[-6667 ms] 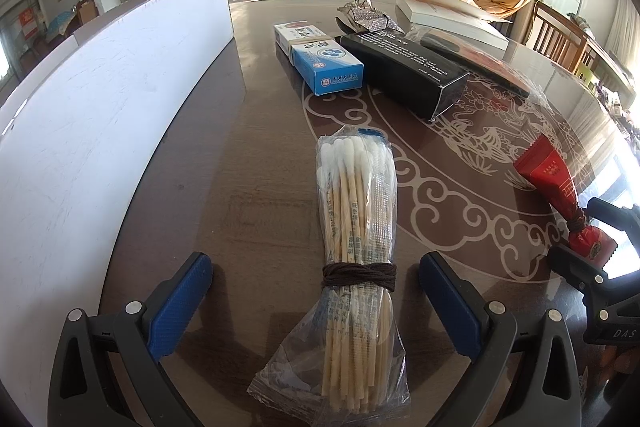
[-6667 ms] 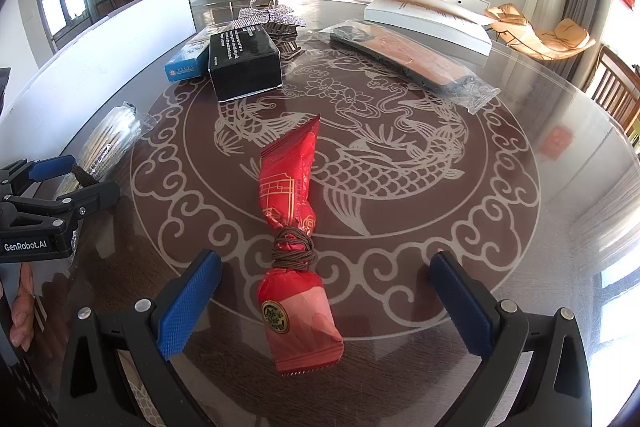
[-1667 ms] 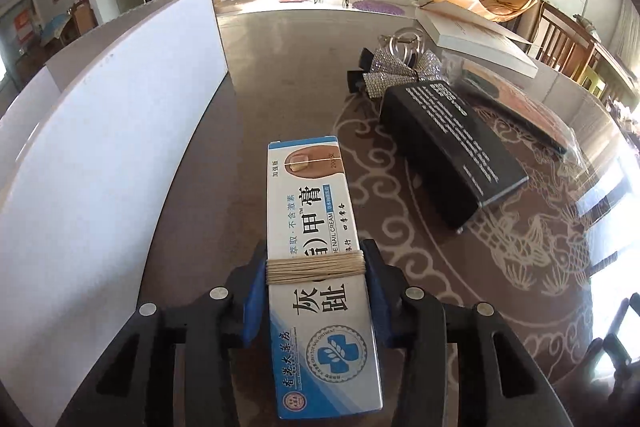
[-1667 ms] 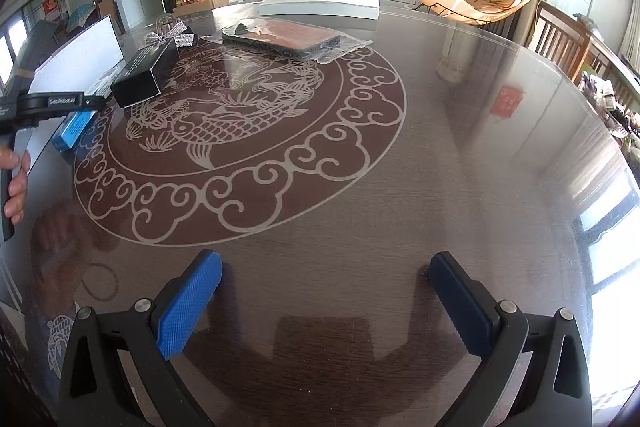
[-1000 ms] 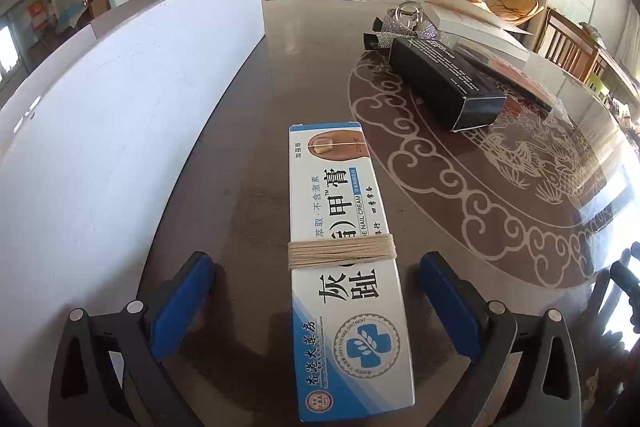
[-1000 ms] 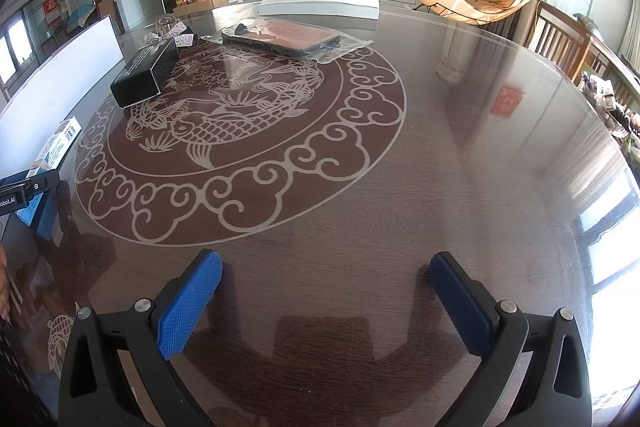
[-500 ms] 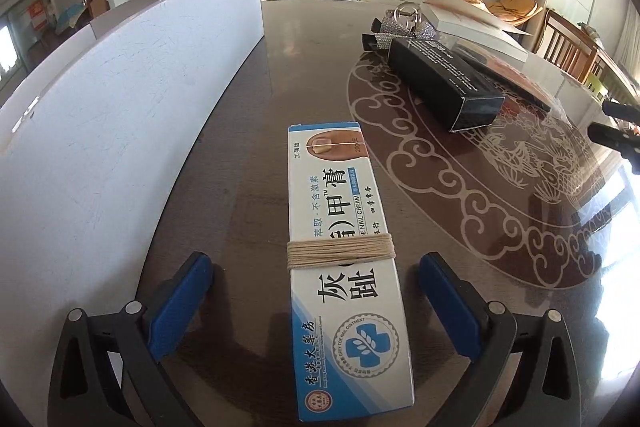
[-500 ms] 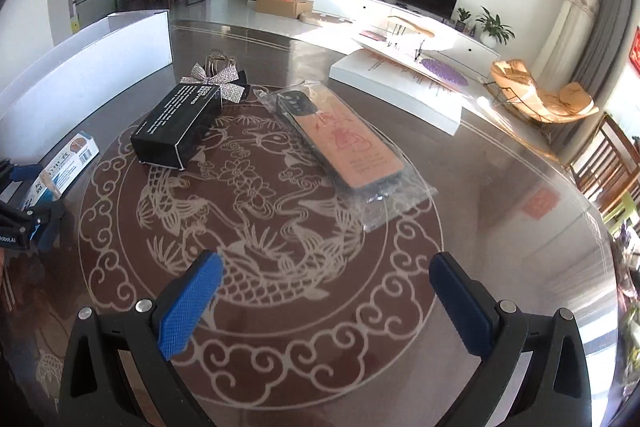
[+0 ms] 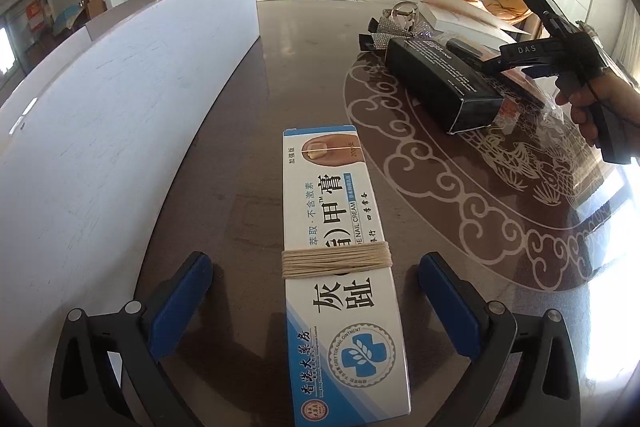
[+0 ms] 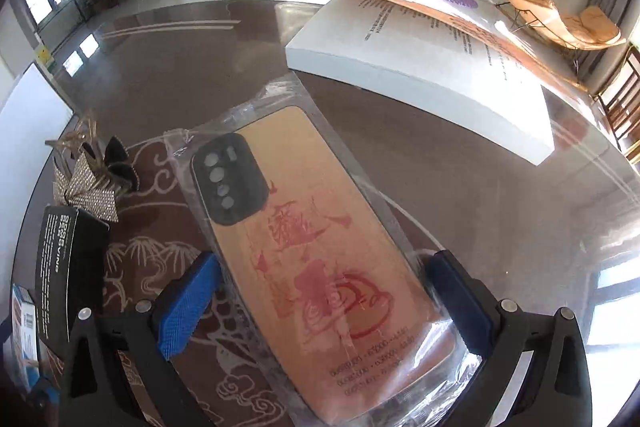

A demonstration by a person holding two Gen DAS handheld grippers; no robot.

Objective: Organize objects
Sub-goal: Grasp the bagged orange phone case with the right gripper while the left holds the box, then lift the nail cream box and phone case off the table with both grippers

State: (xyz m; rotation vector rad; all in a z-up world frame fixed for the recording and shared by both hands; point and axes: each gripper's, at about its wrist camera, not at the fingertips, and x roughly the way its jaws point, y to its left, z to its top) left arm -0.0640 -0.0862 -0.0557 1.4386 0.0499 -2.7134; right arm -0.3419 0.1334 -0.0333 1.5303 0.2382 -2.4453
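Note:
A blue and white nail cream box (image 9: 340, 267), bound with pale twine, lies flat on the dark table. My left gripper (image 9: 316, 299) stands open around its near half, with both blue pads clear of it. In the right wrist view, a tan phone case (image 10: 312, 247) with red print lies in a clear plastic bag. My right gripper (image 10: 320, 303) is open and straddles the bag's near end, its right pad against the plastic edge. The left wrist view shows a hand (image 9: 592, 107) holding that gripper over the case.
A tall white box wall (image 9: 120, 107) runs along the left of the table. A long black box (image 9: 440, 83) and a sparkly bow (image 10: 92, 187) lie between the two grippers. A flat white box (image 10: 420, 75) with a printed sheet on top lies beyond the phone case.
My right gripper has moved forward and down over the table until its fingers straddle the bagged phone case. The left gripper and the nail cream box have stayed still.

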